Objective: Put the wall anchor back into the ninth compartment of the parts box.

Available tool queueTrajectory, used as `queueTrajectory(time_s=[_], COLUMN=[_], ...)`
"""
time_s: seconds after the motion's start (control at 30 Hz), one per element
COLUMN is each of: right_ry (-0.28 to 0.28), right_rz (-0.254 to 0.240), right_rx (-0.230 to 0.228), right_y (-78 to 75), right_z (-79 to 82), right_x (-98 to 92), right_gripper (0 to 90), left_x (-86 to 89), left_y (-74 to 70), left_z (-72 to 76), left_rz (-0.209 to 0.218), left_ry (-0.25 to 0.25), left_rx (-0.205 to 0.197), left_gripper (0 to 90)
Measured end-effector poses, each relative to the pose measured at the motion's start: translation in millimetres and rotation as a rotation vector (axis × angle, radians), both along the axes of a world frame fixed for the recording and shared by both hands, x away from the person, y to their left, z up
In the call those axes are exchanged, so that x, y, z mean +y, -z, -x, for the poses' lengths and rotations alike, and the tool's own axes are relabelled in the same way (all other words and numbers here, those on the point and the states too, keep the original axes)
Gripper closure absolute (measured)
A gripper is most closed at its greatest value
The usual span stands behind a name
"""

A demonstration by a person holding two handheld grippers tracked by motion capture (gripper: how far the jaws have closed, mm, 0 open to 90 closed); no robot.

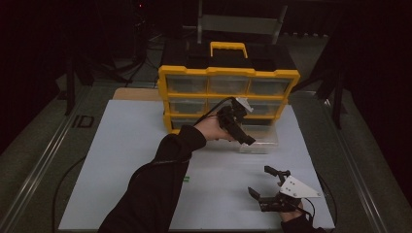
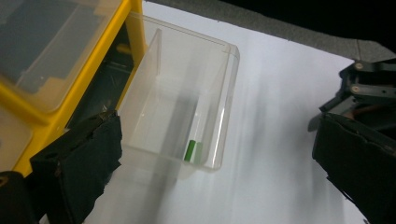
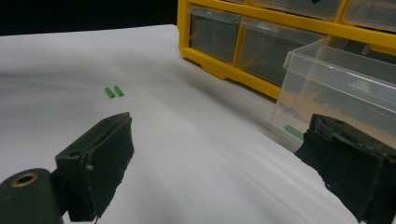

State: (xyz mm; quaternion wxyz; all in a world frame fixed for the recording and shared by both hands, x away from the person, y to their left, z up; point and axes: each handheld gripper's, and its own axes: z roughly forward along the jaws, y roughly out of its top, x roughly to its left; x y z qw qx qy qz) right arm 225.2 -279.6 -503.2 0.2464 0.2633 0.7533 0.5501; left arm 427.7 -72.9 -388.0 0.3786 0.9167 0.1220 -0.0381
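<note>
A clear plastic drawer stands pulled out on the white mat in front of the yellow drawer cabinet. In the left gripper view a small green piece lies at the drawer's near end. My left gripper hovers just above the drawer, open, with nothing between its fingers. My right gripper rests low at the mat's front right, open and empty. Its view shows the drawer with the green piece inside, and two more green pieces lying loose on the mat.
The cabinet has a yellow handle and several clear drawers in rows. The white mat covers the table, with the loose green pieces near its middle front. A metal rail runs along the left side.
</note>
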Motion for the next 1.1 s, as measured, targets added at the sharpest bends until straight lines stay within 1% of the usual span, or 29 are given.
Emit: queueTrajectory(time_s=[0.1, 0.23, 0.33, 0.37, 0.4, 0.43, 0.5, 0.53, 0.57, 0.7, 0.73, 0.83, 0.93, 1.07, 1.1], right_ry=[0.000, 0.000, 0.003, 0.004, 0.004, 0.005, 0.005, 0.005, 0.005, 0.004, 0.003, 0.002, 0.002, 0.003, 0.003], right_rz=[0.001, 0.002, 0.002, 0.002, 0.002, 0.003, 0.004, 0.005, 0.005, 0.002, 0.003, 0.004, 0.012, 0.010, 0.010], right_rx=[0.000, 0.001, 0.001, 0.000, 0.000, -0.001, -0.003, -0.003, -0.003, -0.005, -0.005, -0.004, -0.010, -0.009, -0.009], right_y=[0.0, 0.2, 0.2, 0.1, 0.1, 0.0, 0.2, 0.3, 0.3, 0.2, 0.2, 0.1, -0.2, -0.3, -0.3], right_z=[0.1, -0.1, -0.2, -0.1, -0.1, -0.1, -0.2, -0.2, -0.2, -0.4, -0.4, -0.3, 0.1, 0.2, 0.2], right_x=[0.1, 0.1, -0.2, -0.3, -0.3, -0.3, -0.1, -0.1, -0.1, 0.0, 0.0, 0.4, 1.4, 1.2, 1.2], right_gripper=[8.1, 8.1, 8.1, 8.1, 8.1, 8.1, 8.1, 8.1, 8.1, 8.1, 8.2, 8.1, 8.1, 8.1, 8.1], left_x=[8.0, 16.7, 24.7, 30.6, 30.6, 33.8, 40.3, 46.9, 46.9, 61.7, 65.7, 76.4, 85.4, 96.3, 99.3], left_y=[-1.6, -2.9, -4.4, -5.3, -5.3, -5.8, -6.3, -7.1, -7.1, -9.9, -10.2, -10.9, -11.3, -11.4, -11.4], left_z=[2.3, 6.8, 9.4, 11.1, 11.1, 11.8, 13.3, 15.4, 15.4, 19.9, 20.7, 23.4, 27.3, 32.5, 33.9], left_rz=[0.012, 0.005, 0.018, 0.027, 0.027, 0.026, 0.032, 0.033, 0.033, 0.046, 0.049, 0.050, 0.046, 0.034, 0.036], left_ry=[0.005, 0.012, 0.012, 0.011, 0.011, 0.008, 0.004, 0.000, 0.000, 0.005, 0.010, 0.012, 0.013, 0.003, 0.006], left_rx=[-0.003, -0.010, -0.010, -0.009, -0.009, -0.015, -0.013, -0.017, -0.017, -0.022, -0.018, -0.022, -0.028, -0.039, -0.036], left_gripper=[2.1, 2.1, 2.1, 2.1, 2.1, 2.1, 2.1, 2.1, 2.1, 2.1, 2.1, 2.1, 2.2, 2.2, 2.2])
